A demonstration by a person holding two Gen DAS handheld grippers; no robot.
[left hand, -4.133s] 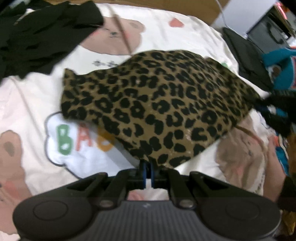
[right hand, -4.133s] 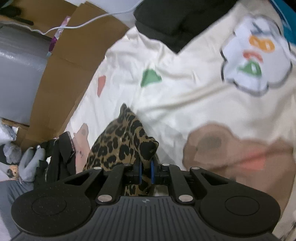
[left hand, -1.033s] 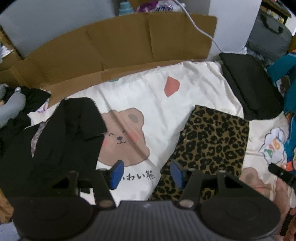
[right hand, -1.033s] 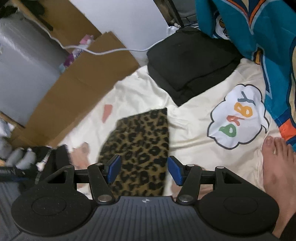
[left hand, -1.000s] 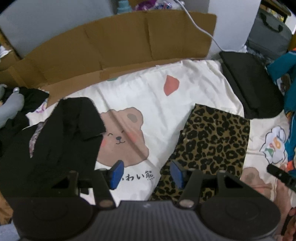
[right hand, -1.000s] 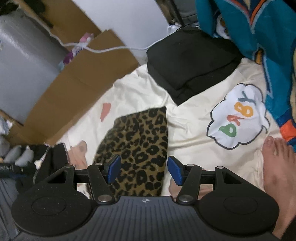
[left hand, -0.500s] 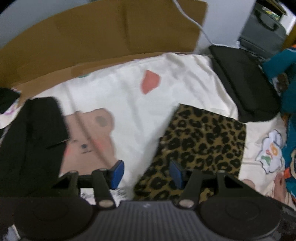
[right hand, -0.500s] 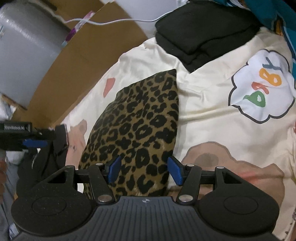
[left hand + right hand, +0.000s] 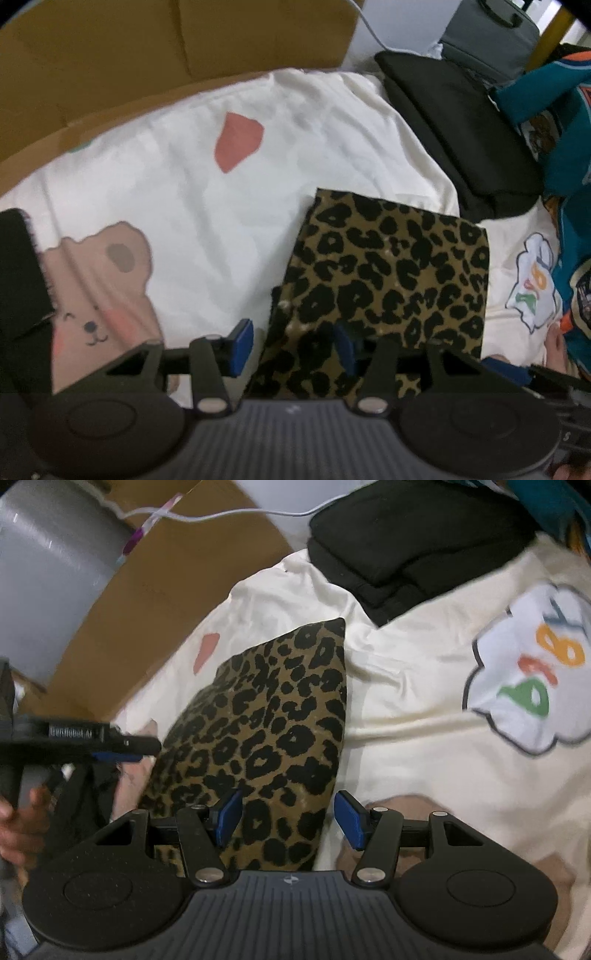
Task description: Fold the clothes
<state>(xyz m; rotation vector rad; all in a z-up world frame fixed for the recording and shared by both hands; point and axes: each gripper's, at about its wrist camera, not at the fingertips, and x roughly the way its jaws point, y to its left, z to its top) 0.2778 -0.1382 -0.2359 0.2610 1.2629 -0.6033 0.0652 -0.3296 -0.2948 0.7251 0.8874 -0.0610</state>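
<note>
Both tools have been lowered toward the leopard-print garment (image 9: pixel 391 266), now released and folded flat on the bear-print sheet (image 9: pixel 177 206). Left tool (image 9: pixel 291 347) is held unclenched over its near-left corner; right tool (image 9: pixel 288 819) gapes over the near-right edge. Another fold is judged next. Black folded clothes (image 9: pixel 406 539) crowd the far corner.

black hand-held gripper (image 9: pixel 288 821), blue pads (image 9: pixel 229 816)

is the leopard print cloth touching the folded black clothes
Cannot tell. In the right wrist view the leopard print cloth shows cream sheet before the folded black clothes; in the left wrist view their corners nearly meet.
</note>
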